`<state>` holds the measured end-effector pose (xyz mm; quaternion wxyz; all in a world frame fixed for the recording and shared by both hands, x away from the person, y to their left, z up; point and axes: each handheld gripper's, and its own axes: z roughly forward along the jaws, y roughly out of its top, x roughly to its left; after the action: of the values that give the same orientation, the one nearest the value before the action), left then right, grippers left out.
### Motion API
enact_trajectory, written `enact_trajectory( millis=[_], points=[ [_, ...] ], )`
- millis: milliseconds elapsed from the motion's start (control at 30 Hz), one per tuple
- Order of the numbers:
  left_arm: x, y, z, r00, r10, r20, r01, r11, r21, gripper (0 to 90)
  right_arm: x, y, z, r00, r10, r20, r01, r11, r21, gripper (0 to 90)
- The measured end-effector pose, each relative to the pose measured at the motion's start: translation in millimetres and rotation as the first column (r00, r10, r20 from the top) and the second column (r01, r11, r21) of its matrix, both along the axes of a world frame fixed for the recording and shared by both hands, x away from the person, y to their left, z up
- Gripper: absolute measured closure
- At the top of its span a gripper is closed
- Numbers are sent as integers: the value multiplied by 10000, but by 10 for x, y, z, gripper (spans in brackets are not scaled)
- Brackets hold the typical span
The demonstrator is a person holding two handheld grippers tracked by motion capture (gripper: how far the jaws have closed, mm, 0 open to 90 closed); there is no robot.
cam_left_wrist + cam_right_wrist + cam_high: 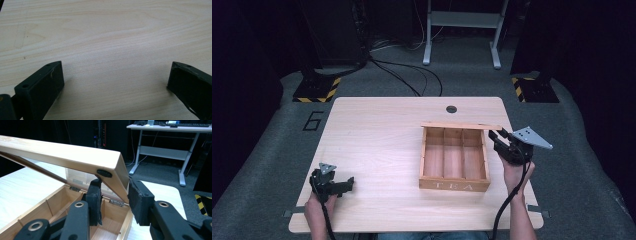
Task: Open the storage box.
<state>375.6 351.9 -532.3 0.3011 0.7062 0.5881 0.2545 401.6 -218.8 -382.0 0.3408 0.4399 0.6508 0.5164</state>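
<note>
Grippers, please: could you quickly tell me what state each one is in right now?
Left gripper: open, nothing between its jaws, over the bare table.
Right gripper: shut on the lid of the tea box, holding it raised.

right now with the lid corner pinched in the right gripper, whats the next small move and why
Probably keep swinging the lid up and back about its hinges. The right gripper is shut on the lid's side frame at the corner, and the lid stands only partly raised over the tea box, whose three compartments look empty. The left gripper rests open over bare table, so it could steady the box if it shifts.
</note>
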Motion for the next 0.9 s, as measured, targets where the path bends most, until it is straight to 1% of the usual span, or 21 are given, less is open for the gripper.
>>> enact_trajectory(
  millis=[467, 900],
  points=[
    [0, 0, 0, 10000, 0, -2, 0, 10000, 1, 5, 131, -3, 99, 10000, 11, 55, -11, 10000, 3, 630],
    [0, -1, -1, 10000, 7, 8, -7, 10000, -5, 5, 298, -17, 230, 9999, 57, -114, -57, 10000, -44, 632]
  ],
)
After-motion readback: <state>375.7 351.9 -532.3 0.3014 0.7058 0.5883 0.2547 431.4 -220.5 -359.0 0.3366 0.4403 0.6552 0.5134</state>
